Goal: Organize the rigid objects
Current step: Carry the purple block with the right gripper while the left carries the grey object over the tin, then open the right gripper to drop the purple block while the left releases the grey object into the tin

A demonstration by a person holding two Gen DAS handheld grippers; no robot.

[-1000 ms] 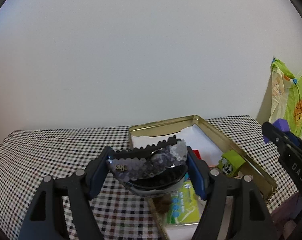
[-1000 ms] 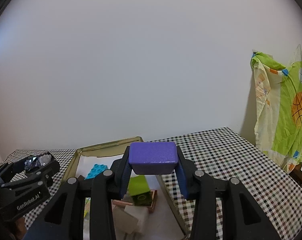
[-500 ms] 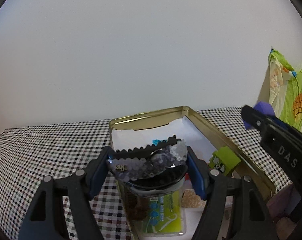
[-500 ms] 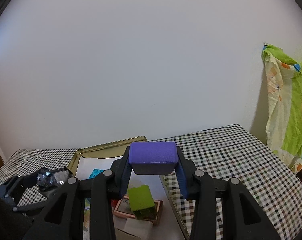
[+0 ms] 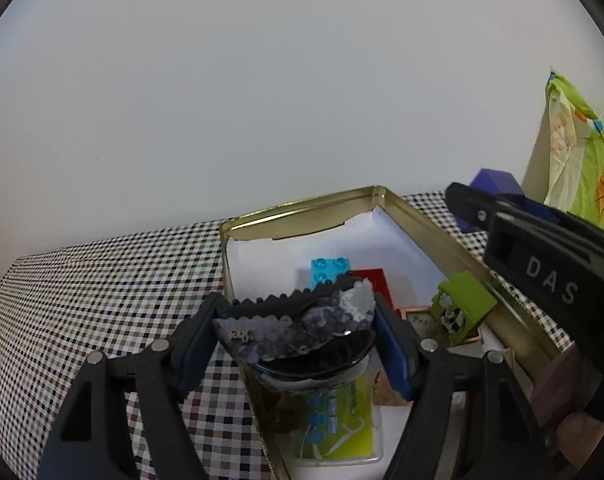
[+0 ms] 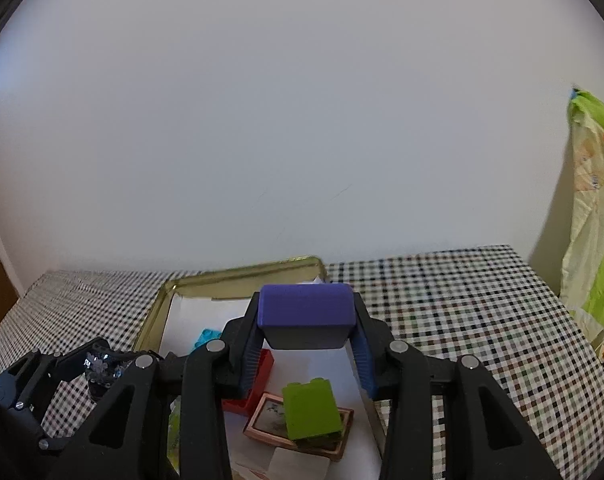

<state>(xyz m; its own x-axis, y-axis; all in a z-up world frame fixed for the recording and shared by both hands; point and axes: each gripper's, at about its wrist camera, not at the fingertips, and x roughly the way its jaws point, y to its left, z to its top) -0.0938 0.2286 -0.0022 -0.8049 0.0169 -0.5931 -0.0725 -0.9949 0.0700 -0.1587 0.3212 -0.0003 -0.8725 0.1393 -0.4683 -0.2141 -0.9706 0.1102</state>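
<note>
Grippers carrying two items above the open gold tin [image 5: 302, 210].
Left gripper [image 5: 298, 332] is clamped on a sequined hair clip [image 5: 298, 326]; right gripper [image 6: 308, 330] pinches a purple block [image 6: 306, 306]. Both hang over the tin's contents, including a green brick [image 6: 310, 410]. Judged step: deposit; next, lower into free space and release.

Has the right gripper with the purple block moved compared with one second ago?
Yes. The right gripper, shut on the purple block, moved left, now over the gold tin's interior near the red brick.
</note>
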